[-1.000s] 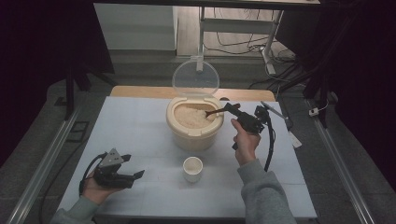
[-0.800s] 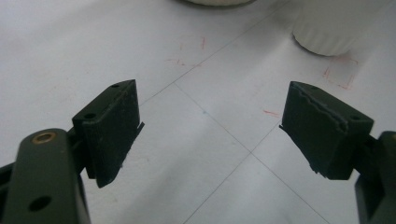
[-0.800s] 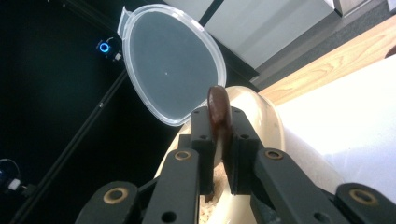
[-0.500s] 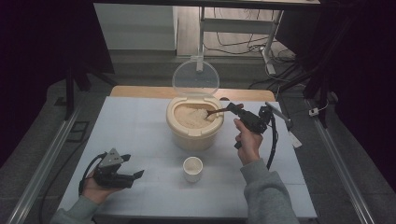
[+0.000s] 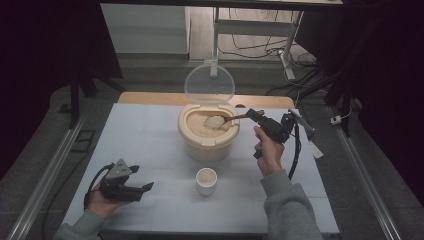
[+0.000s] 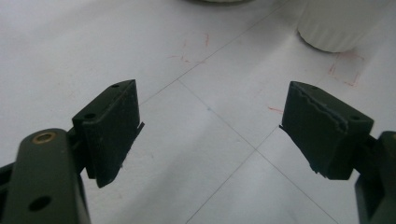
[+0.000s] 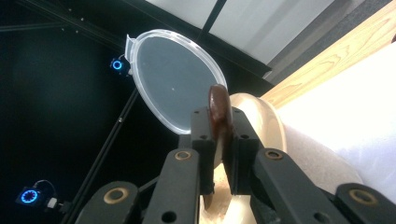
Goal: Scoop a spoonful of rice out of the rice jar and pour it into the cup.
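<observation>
A beige tub [image 5: 207,142] of rice stands mid-table with its clear round lid [image 5: 209,83] hinged up at the back. My right gripper [image 5: 256,116] is shut on the dark handle of a spoon [image 5: 229,120]. The spoon's bowl [image 5: 215,121] carries a heap of rice over the tub. In the right gripper view the brown spoon handle [image 7: 218,114] is pinched between the two jaws, with the lid [image 7: 175,79] behind it. A small white cup [image 5: 206,180] stands in front of the tub. My left gripper [image 5: 145,188] rests open at the near left, nothing between its fingers [image 6: 114,128].
The white table [image 5: 145,135] has a wooden strip along its far edge. Metal rails run down both sides of the table. The white cup's base [image 6: 338,25] sits just beyond the left gripper's jaws. Cables and table legs stand on the floor behind.
The right hand has shifted a little with the spoon, whose bowl now sits lifted with rice above the tub. The left hand has stayed put.
</observation>
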